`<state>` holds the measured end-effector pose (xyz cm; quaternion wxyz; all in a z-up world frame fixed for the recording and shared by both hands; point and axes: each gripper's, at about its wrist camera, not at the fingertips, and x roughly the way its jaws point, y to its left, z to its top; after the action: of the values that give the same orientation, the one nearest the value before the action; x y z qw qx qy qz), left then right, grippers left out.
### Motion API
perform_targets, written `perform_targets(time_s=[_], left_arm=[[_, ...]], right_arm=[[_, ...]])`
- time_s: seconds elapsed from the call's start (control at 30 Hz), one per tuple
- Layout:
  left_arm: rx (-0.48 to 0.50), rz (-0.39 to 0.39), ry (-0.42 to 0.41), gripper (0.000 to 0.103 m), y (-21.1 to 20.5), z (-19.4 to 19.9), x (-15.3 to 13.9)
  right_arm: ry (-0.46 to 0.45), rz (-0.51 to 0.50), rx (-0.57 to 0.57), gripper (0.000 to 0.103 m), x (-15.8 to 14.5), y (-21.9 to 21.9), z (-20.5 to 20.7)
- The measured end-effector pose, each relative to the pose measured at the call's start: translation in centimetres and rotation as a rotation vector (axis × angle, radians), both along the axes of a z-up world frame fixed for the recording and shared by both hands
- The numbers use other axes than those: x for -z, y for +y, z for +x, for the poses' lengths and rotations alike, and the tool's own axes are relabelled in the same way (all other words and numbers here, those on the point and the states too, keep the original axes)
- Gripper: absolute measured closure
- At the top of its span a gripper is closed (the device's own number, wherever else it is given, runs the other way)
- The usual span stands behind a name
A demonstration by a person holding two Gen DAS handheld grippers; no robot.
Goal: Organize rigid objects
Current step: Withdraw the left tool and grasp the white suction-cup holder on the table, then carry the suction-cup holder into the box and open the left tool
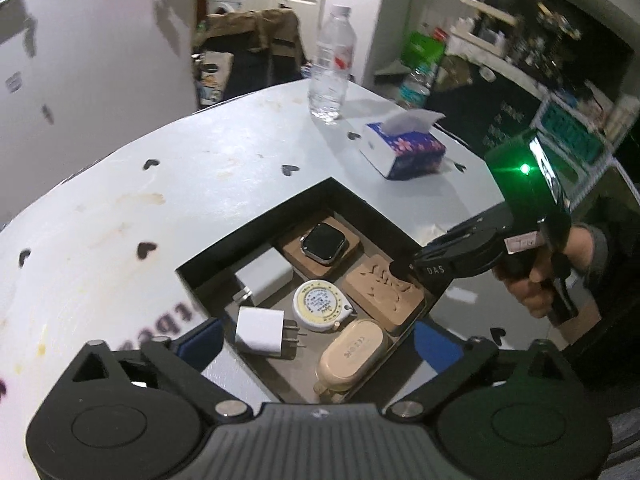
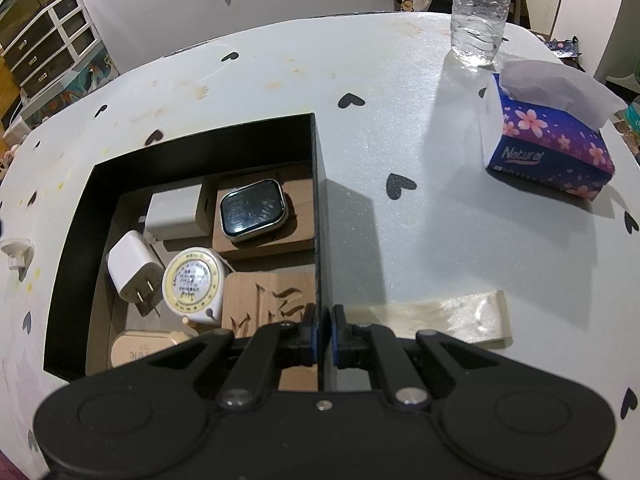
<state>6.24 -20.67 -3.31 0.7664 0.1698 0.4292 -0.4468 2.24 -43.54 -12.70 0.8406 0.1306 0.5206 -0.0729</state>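
Pinching box wall point(image 2: 318, 208), right tool point(image 2: 325, 334)

At the bottom of both views, each claw is matte black plastic: two round hubs, silver screw heads, and linkage arms leading to fingers with blue pads point(image 1: 202, 340). The right claw point(image 2: 323, 330), seen at right in the left view, carries white "DAS" lettering, a green light, and a hand point(image 1: 536, 276) in a dark grey sleeve.

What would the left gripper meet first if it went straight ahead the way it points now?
Probably the things inside the black box: the left gripper, jaws wide open, points down at the white plug and the beige case. Depth is unclear.
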Motion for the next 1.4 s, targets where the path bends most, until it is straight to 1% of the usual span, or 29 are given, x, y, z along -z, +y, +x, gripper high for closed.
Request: perform_targets(time_s=[0.2,0.3,0.47,0.6,0.7,0.8,0.87,0.9,0.97,1.0,1.03,1.07,1.1,1.17,1.3,1.4], left_arm=[[-0.132,-0.020,0.009,0.000,2.3,-0.4,0.3],[-0.225,-0.030,0.002,0.000,4.0,-0.4,0.6],[-0.409,-0.036,0.012,0.000,7.1,0.4,1.7],[-0.555,-0.026,0.012,0.000,9.7,1.4,2.7],[-0.672,-0.012,-0.015,0.000,11.7,2.2,3.6],[-0.781,0.012,-0.073,0.000,13.7,2.9,4.5],[-0.846,0.006,-0.117,0.002,15.0,3.2,5.1],[-0.874,0.008,-0.131,0.003,15.6,3.5,5.5],[-0.920,0.030,-0.153,0.018,16.5,4.1,6.4],[-0.936,0.041,-0.160,0.021,16.9,4.4,6.9],[-0.950,0.050,-0.165,0.028,17.2,4.7,7.4],[-0.958,0.058,-0.166,0.034,17.3,5.0,7.8],[-0.963,0.066,-0.168,0.037,17.4,5.3,8.2],[-0.966,0.078,-0.176,0.046,17.3,5.7,8.9],[-0.969,0.103,-0.195,0.053,17.6,6.5,10.1],[-0.969,0.112,-0.199,0.061,17.7,7.0,10.7]], right_arm=[[0.000,-0.001,-0.001,0.096,0.0,0.0,0.0],[0.000,-0.002,-0.002,0.096,0.0,0.0,0.0],[0.001,-0.003,-0.002,0.096,0.0,0.0,0.0],[0.002,-0.004,-0.002,0.096,0.0,0.0,0.0],[0.003,-0.005,-0.001,0.096,0.0,0.0,0.0],[0.003,-0.004,-0.002,0.097,0.0,0.0,0.0],[0.003,-0.004,-0.002,0.097,0.1,0.0,0.0],[0.003,-0.004,-0.002,0.097,0.1,0.0,0.0],[0.004,-0.005,-0.003,0.097,0.1,0.0,0.0],[0.004,-0.005,-0.002,0.097,0.1,0.0,0.0],[0.004,-0.005,-0.002,0.097,0.1,0.0,0.0],[0.004,-0.005,-0.002,0.097,0.1,0.0,0.0],[0.005,-0.005,-0.002,0.097,0.1,0.0,0.0],[0.006,-0.005,0.000,0.097,0.1,0.0,0.0],[0.007,-0.007,0.002,0.097,0.1,0.0,0.0],[0.008,-0.007,0.003,0.097,0.1,0.0,0.0]])
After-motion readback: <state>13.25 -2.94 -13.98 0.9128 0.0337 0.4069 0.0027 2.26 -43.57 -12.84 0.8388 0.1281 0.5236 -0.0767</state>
